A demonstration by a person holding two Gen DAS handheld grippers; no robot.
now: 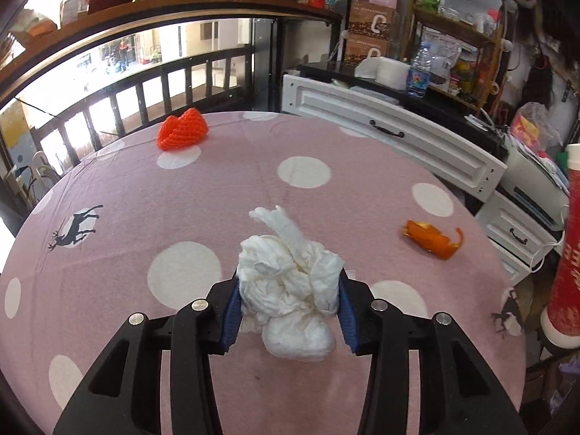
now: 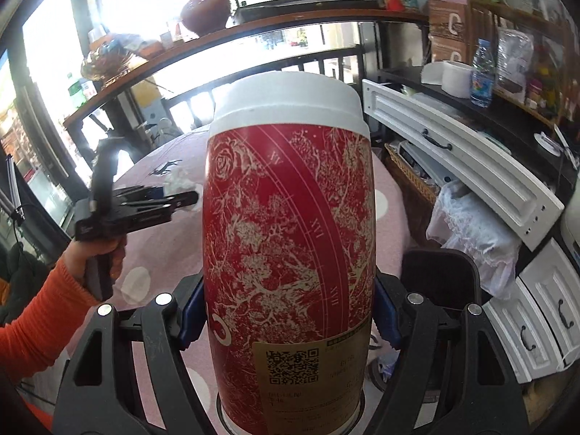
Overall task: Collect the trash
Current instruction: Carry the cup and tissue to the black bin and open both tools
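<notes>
Spanning the pink polka-dot tabletop (image 1: 253, 188), the scene shows the right gripper (image 2: 290, 311) clamped on a tall red-and-white canister (image 2: 290, 224) at three o'clock of the left gripper (image 1: 290, 304), itself clamped on crumpled white tissue (image 1: 290, 282).

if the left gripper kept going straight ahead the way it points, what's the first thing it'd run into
Apart from the tissue wad it already grips, probably nothing on the pink tablecloth; depth is unclear.
</notes>
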